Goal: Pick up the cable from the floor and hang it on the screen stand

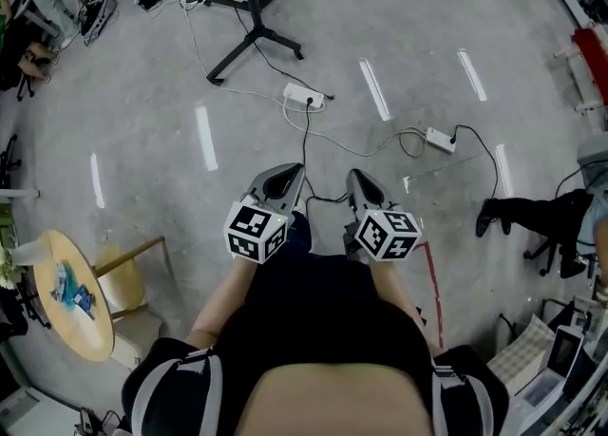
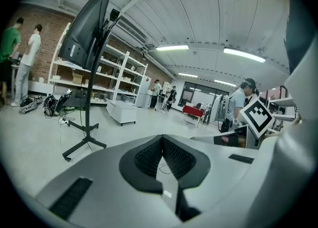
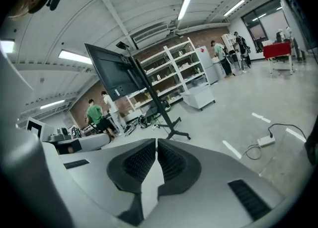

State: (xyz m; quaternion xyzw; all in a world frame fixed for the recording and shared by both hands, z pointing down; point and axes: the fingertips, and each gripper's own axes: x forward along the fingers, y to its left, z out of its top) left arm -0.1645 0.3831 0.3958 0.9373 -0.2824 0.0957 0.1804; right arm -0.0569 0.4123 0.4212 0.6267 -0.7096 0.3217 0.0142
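Since the left tongs (image 1: 289, 175) and right tongs (image 1: 360, 183) are shut and empty, they are best opened wide before being lowered onto the cable (image 1: 305, 140), which lies on the floor just ahead, short of the screen stand (image 1: 249, 30).

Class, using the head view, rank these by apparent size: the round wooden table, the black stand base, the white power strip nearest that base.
Tied first: round wooden table and black stand base, similar spread; the table is nearer the camera, so unranked.
Last: white power strip, clearly smallest.

place: workshop-lab | signs: concrete floor (image 1: 142, 92), metal shelving (image 2: 115, 73), brick wall (image 2: 45, 26), strip lights (image 2: 171, 47)
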